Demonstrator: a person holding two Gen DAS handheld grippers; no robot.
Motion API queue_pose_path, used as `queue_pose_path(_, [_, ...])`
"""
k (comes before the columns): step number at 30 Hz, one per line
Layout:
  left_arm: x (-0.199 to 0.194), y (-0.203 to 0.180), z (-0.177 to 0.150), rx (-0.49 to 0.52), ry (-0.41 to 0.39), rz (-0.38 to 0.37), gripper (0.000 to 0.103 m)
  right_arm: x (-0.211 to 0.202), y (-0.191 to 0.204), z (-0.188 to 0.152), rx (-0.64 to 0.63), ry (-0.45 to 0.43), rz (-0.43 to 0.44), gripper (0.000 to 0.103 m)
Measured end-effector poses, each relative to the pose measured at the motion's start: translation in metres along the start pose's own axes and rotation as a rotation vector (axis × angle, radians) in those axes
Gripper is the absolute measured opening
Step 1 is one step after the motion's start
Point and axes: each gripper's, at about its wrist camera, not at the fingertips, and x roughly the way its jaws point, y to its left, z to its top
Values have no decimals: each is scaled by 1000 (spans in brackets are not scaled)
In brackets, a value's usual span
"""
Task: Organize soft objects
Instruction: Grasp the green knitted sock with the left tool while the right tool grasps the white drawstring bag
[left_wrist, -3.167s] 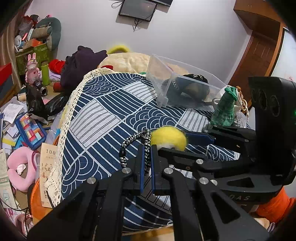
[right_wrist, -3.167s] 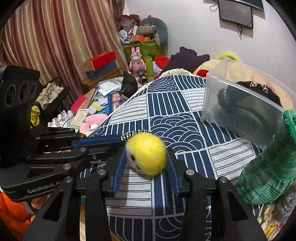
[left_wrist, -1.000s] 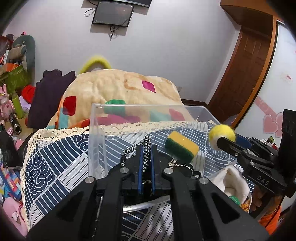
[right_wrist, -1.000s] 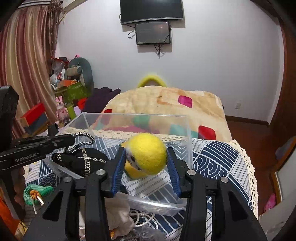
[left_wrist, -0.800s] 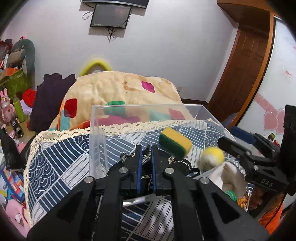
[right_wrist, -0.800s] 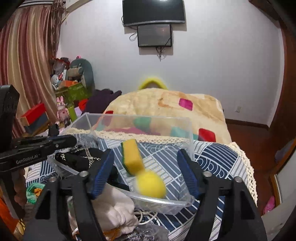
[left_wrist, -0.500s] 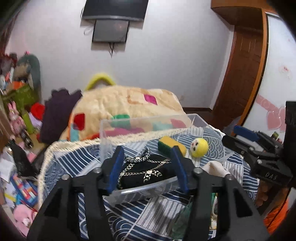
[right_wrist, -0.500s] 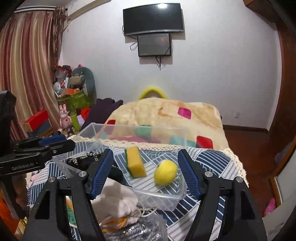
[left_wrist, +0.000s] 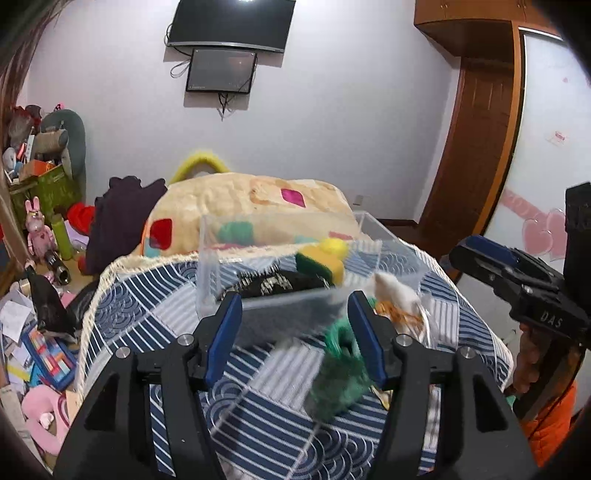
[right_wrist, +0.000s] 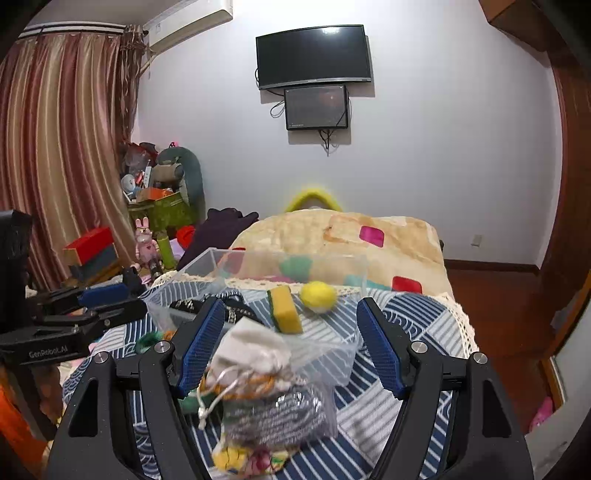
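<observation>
With both grippers empty, the clear plastic bin (right_wrist: 207, 269) already held the yellow felt ball (right_wrist: 317, 296), the yellow-green sponge (right_wrist: 284, 308) and a black chained pouch (left_wrist: 275, 282). Left gripper (left_wrist: 295, 332) had its jaws wide, just been opening, nothing between the pads. Right gripper (right_wrist: 291, 339) likewise wide, just opened, nothing pressed.

Left to sort, by my read: the white drawstring bag (right_wrist: 255, 350) and the grey knit bundle in a clear wrapper (right_wrist: 273, 413), both just in front of the bin, plus the green knit piece (left_wrist: 338, 373) near the bin's front-left corner. So roughly half done.

Surface was a bed with a navy wave-pattern cover (right_wrist: 406, 321) edged in cream lace; the bin sat on it. Behind the bin a beige patchwork blanket (right_wrist: 332, 232). Far behind, a white wall with two wall screens (right_wrist: 314, 55). Left of the bin, striped curtains (right_wrist: 55, 129) and floor clutter; right of it, a wooden door (left_wrist: 476, 147).
</observation>
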Motion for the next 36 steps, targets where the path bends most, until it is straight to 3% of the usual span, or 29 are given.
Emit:
queue_pose_path(11, [10,-6,-44,-51,96,-44,63,3,-5,-24,35,52,6,71])
queue_pose_path(16, [17,-13,-61,-21,133,-59,65,9,-7,-31,49,75,21,71])
queue_pose_path(25, [60,-28,-66,5,243,-85,64,16,-1,-36,42,98,37,71])
queue_pose_path(29, [67,-27,-65,-20,242,-110,38,22,1,-36,49,116,56,71])
queue_pose_path(36, [62,-26,-69,-14,217,-129,27,46,19,-34,21,157,72,71])
